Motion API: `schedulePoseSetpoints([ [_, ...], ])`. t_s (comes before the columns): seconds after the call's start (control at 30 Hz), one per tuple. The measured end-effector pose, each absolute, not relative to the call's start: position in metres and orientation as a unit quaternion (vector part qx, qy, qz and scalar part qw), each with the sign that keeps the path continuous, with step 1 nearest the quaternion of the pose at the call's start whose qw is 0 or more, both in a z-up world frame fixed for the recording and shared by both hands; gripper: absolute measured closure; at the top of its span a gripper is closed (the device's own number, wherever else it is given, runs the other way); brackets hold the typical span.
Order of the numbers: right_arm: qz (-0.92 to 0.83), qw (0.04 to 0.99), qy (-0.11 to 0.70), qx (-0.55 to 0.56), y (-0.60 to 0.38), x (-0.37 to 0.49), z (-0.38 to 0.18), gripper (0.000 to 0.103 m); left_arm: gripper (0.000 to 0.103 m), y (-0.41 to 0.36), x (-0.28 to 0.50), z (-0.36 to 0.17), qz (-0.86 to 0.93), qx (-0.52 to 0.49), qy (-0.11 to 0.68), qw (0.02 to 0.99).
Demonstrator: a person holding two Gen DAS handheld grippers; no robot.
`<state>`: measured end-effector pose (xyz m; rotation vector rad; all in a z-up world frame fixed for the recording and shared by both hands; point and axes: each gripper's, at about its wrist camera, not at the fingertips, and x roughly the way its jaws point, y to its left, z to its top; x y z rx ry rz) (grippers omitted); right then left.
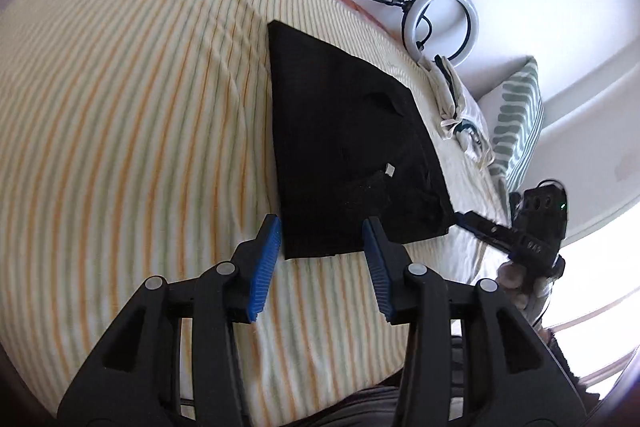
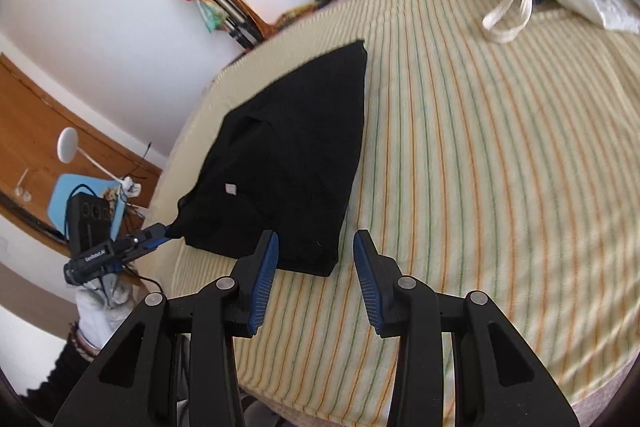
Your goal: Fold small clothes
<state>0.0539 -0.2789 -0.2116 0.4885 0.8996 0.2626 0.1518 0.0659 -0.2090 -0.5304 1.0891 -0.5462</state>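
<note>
A black garment [image 1: 340, 147], folded flat into a wedge shape with a small white label [image 1: 389, 169] on top, lies on the striped bed sheet [image 1: 120, 107]. My left gripper [image 1: 322, 223] is open, its blue pads standing either side of the garment's near edge without pressing it. In the right wrist view the same garment [image 2: 288, 147] reaches toward me. My right gripper [image 2: 316, 239] is open over its near corner. The left gripper [image 2: 160, 231] appears there from the side, tips at the garment's left corner. The right gripper [image 1: 480, 227] shows at the opposite corner.
A ring light [image 1: 440, 19] and a cream cloth bag [image 1: 452, 95] sit at the bed's far edge beside a patterned pillow [image 1: 516, 123]. A tripod wrapped in colourful cloth [image 2: 216, 7] leans on the wall. A wooden desk [image 2: 40, 115] with a lamp [image 2: 66, 143] stands left of the bed.
</note>
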Motion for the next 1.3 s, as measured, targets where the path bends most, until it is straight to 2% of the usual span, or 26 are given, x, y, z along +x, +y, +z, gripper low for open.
schedulePoseSetpoints([
  [0.07, 0.127, 0.864, 0.431, 0.228, -0.275, 0.057, -0.213, 0.076, 0.064, 0.066, 0.153, -0.209, -0.248, -0.253, 0.501, 0.79],
  [0.1, 0.127, 0.864, 0.433, 0.222, -0.273, 0.057, -0.213, 0.08, 0.074, 0.065, 0.153, -0.208, -0.248, -0.251, 0.499, 0.791],
  [0.17, 0.129, 0.866, 0.436, 0.209, -0.268, 0.06, -0.212, 0.095, 0.091, 0.063, 0.152, -0.205, -0.237, -0.23, 0.498, 0.802],
  [0.43, 0.136, 0.875, 0.419, 0.201, -0.267, 0.056, -0.192, 0.101, 0.095, 0.062, 0.144, -0.185, -0.215, -0.163, 0.469, 0.841],
  [0.63, 0.145, 0.867, 0.411, 0.243, -0.282, 0.05, -0.184, 0.101, 0.095, 0.041, 0.122, -0.17, -0.224, -0.025, 0.431, 0.873],
  [0.73, 0.131, 0.869, 0.424, 0.219, -0.283, 0.046, -0.19, 0.101, 0.089, 0.041, 0.11, -0.183, -0.234, -0.005, 0.46, 0.856],
  [0.77, 0.13, 0.866, 0.429, 0.222, -0.285, 0.044, -0.194, 0.098, 0.083, 0.044, 0.108, -0.184, -0.234, -0.013, 0.463, 0.855],
  [0.8, 0.13, 0.863, 0.432, 0.226, -0.287, 0.042, -0.196, 0.096, 0.072, 0.052, 0.107, -0.185, -0.235, -0.033, 0.465, 0.853],
  [0.87, 0.134, 0.859, 0.433, 0.239, -0.291, 0.038, -0.2, 0.096, 0.058, 0.065, 0.109, -0.185, -0.239, -0.081, 0.469, 0.847],
  [0.9, 0.134, 0.857, 0.433, 0.243, -0.293, 0.037, -0.201, 0.096, 0.056, 0.075, 0.114, -0.186, -0.235, -0.117, 0.471, 0.842],
  [0.93, 0.132, 0.856, 0.434, 0.247, -0.294, 0.036, -0.202, 0.089, 0.056, 0.078, 0.118, -0.186, -0.232, -0.138, 0.473, 0.839],
  [0.97, 0.129, 0.855, 0.435, 0.25, -0.294, 0.036, -0.204, 0.078, 0.056, 0.082, 0.122, -0.187, -0.232, -0.16, 0.475, 0.834],
  [1.0, 0.127, 0.855, 0.436, 0.252, -0.295, 0.036, -0.206, 0.074, 0.056, 0.085, 0.127, -0.189, -0.233, -0.184, 0.479, 0.826],
  [1.13, 0.126, 0.848, 0.442, 0.263, -0.294, 0.041, -0.216, 0.071, 0.056, 0.083, 0.142, -0.201, -0.247, -0.241, 0.495, 0.797],
  [1.17, 0.128, 0.846, 0.443, 0.267, -0.293, 0.043, -0.219, 0.072, 0.064, 0.08, 0.145, -0.204, -0.247, -0.244, 0.498, 0.795],
  [1.2, 0.131, 0.845, 0.443, 0.27, -0.292, 0.044, -0.22, 0.076, 0.088, 0.076, 0.147, -0.206, -0.245, -0.235, 0.501, 0.796],
  [1.23, 0.136, 0.843, 0.443, 0.272, -0.291, 0.045, -0.222, 0.093, 0.099, 0.072, 0.148, -0.206, -0.243, -0.225, 0.504, 0.797],
  [1.27, 0.139, 0.843, 0.444, 0.271, -0.288, 0.046, -0.221, 0.1, 0.1, 0.07, 0.148, -0.205, -0.24, -0.217, 0.504, 0.801],
  [1.3, 0.138, 0.845, 0.442, 0.268, -0.287, 0.045, -0.22, 0.1, 0.101, 0.069, 0.148, -0.203, -0.237, -0.212, 0.501, 0.805],
])
